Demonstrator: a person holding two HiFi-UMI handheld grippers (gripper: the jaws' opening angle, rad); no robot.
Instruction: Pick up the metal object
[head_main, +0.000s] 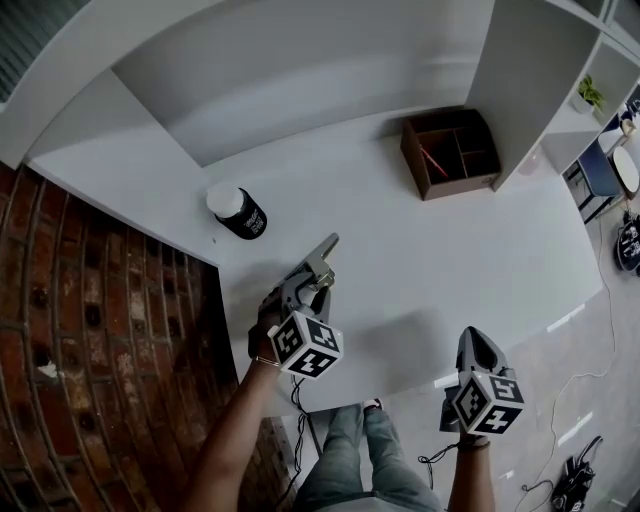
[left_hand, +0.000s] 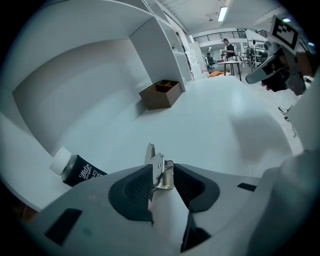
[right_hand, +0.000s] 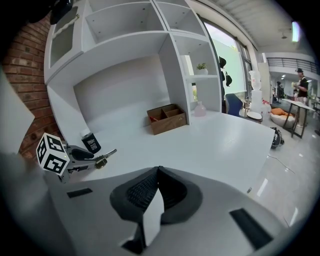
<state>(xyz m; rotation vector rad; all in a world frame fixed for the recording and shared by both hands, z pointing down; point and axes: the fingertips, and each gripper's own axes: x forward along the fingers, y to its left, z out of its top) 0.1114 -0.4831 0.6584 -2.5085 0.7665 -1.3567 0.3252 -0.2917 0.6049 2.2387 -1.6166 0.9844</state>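
The metal object is a small silvery hinge-like piece, and my left gripper is shut on it, holding it above the white table. In the left gripper view the metal object sticks up from between the two black pads. In the right gripper view the same metal object pokes out of the left gripper. My right gripper hovers over the table's front edge. Its jaws are shut with nothing between them.
A black bottle with a white cap lies on the table left of the left gripper. A brown wooden box with compartments stands at the back right against a white shelf unit. A brick wall borders the left.
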